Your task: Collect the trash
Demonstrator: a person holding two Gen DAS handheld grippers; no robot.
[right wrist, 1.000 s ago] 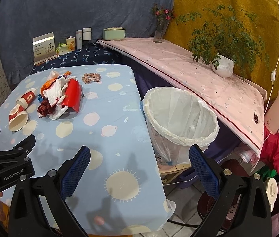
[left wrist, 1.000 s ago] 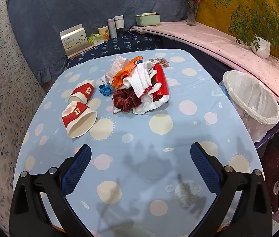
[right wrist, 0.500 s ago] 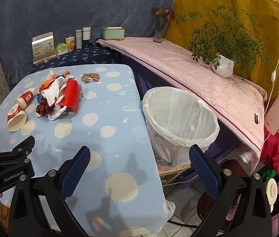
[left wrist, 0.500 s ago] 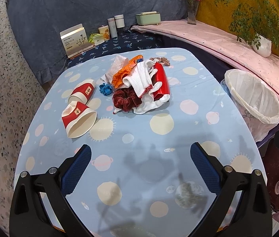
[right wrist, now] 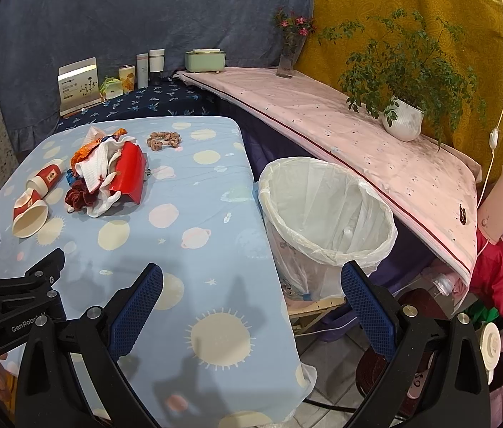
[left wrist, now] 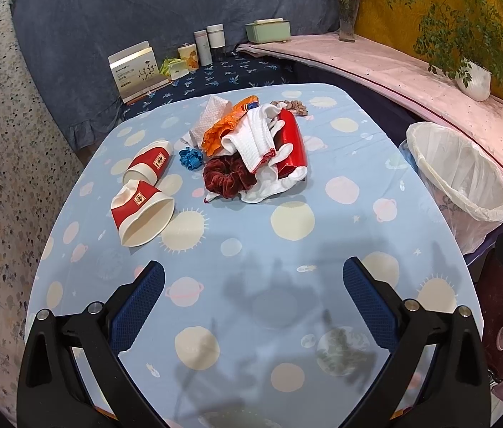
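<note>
From the left wrist view, the left gripper (left wrist: 253,294) hangs over the near part of the bench (left wrist: 322,249), its blue fingers (left wrist: 137,306) spread wide with nothing between them. No collecting looks begun. Two red-and-white paper cups (left wrist: 142,210) lie on their sides at about 10 o'clock from the gripper. At 12 o'clock sits the pile of litter (left wrist: 251,149): tissue, orange wrapper, white cloths, a red packet and a dark red scrunchie, with a small blue scrap beside it. The lined trash bin (left wrist: 461,182) stands off the bench edge at 2 o'clock. Each cup carries a small square emblem, too small to read; the card stand (left wrist: 135,71) at the back bears print I cannot make out.

From the right wrist view, the right gripper (right wrist: 251,306) is likewise wide apart and empty, over the bench's near right edge. The bin (right wrist: 326,210) at 1 o'clock looks empty, though its bottom is hard to see. Cups (right wrist: 32,210) and pile (right wrist: 108,174) lie at 10 and 11 o'clock, so everything is left. The left gripper's body reads "GenRobot", its end cut off.
</note>
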